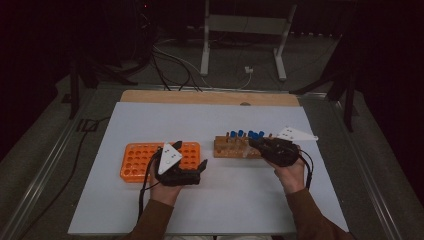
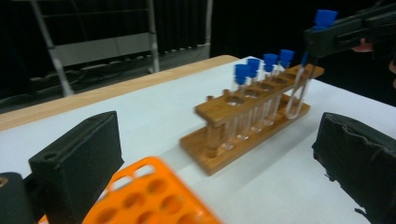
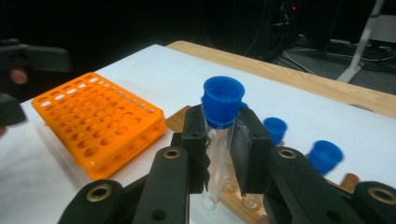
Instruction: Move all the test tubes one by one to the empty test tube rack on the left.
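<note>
Our right gripper (image 3: 219, 154) has its jaws pinching a clear blue-capped test tube (image 3: 218, 140) just above the wooden rack (image 2: 252, 126); our left gripper (image 2: 219, 154) waits with jaws spread. Next, we judge, it goes into the orange plastic rack (image 3: 100, 126), needing upright alignment.

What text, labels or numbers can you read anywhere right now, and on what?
None can be read.
Grey plate on the left gripper: small dark marks, too small to read.
Grey plate on the right gripper: small dark marks, too small to read.
Capped tube in the right gripper, orange rack, wooden rack: no print visible.
</note>
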### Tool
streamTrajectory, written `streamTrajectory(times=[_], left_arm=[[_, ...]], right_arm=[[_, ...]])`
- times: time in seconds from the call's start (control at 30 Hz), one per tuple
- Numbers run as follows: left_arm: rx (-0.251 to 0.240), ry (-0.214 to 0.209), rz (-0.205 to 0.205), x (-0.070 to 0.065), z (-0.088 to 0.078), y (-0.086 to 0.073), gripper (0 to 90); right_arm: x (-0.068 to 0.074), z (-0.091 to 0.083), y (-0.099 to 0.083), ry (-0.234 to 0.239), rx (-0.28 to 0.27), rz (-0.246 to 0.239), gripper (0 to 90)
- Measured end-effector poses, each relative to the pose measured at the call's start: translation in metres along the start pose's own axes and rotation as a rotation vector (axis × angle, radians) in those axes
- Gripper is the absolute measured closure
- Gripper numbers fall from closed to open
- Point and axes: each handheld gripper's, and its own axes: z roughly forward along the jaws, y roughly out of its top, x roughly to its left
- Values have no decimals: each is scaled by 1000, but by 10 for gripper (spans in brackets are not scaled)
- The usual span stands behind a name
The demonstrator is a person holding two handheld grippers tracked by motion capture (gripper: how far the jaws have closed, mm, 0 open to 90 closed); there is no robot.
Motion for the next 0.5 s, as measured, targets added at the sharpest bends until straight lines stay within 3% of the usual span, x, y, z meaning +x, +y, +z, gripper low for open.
streamTrajectory(times=[0.2, 0.33, 0.5], left_arm=[[20, -63, -5, -19, 27, 4, 75], [36, -68, -4, -31, 43, 7, 83], [62, -78, 20, -42, 57, 10, 185]], right_arm=[[8, 7, 0, 21, 12, -5, 763], [14, 11, -1, 37, 23, -11, 763], [21, 15, -3, 53, 31, -20, 762]])
